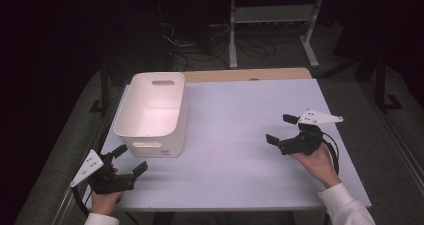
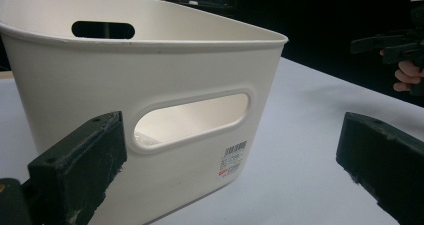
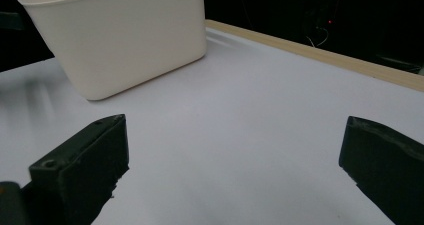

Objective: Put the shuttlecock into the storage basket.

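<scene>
A white plastic bin with handle slots stands upright on the left half of the table, and nothing shows inside it. My left gripper is held just in front of the bin's near end, open and empty. From the left gripper view the bin's wall with its slot and a barcode label is close ahead. My right gripper hovers over the right side of the table, open, pointing left toward the bin. The right gripper view has the bin farther off at upper left.
The table has a white top with a wooden strip along its far edge. Beyond it, on a dark floor, are a white metal stand and loose cables. The other gripper appears at the left gripper view's far right.
</scene>
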Demonstrator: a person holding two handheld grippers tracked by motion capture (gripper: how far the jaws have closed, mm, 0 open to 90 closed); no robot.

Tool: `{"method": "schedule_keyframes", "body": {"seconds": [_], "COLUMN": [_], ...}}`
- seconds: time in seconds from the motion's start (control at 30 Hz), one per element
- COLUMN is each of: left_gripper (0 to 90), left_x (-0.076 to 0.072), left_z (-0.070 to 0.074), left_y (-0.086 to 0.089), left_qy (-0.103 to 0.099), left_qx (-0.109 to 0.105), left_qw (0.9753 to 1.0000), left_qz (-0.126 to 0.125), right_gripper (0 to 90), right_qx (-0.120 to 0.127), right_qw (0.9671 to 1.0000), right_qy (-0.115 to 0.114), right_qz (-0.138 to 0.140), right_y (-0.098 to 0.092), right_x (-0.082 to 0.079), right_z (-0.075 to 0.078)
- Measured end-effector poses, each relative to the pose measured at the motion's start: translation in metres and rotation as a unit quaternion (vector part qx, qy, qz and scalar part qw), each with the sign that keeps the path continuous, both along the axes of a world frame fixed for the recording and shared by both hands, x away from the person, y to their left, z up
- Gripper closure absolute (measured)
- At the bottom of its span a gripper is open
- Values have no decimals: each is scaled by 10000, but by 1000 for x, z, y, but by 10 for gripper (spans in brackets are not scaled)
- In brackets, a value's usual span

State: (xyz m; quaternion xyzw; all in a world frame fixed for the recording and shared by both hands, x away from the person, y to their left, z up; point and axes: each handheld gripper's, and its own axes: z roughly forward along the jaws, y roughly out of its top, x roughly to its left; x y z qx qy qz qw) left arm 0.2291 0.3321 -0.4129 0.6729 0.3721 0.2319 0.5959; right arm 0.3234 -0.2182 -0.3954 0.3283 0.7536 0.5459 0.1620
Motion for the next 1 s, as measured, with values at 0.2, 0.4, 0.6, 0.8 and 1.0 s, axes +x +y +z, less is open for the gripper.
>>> {"method": "schedule_keyframes", "body": {"seconds": [0.2,0.4,0.6,0.8,1.0], "left_gripper": [0,0,0,0,0], "left_x": [0,0,0,0,0], "left_z": [0,0,0,0,-1], "left_y": [0,0,0,-1,-1], "left_qy": [5,-8,4,-6,20], "left_qx": [-41,-11,-43,-43,-36], "left_qw": [10000,10000,10000,10000,10000], "left_qz": [2,2,-13,-29,-35], "right_gripper": [0,0,0,0,0], "right_qx": [-45,-82,-47,-14,6], "right_qw": [10000,9999,9996,9994,9991], "right_qy": [18,21,-11,-19,-88], "right_qz": [-55,-134,-270,-334,-403], "right_y": [-5,-10,-17,-23,-29], "right_x": [-4,-9,-14,-21,-26], "right_z": [-4,-7,-10,-13,-16]}}
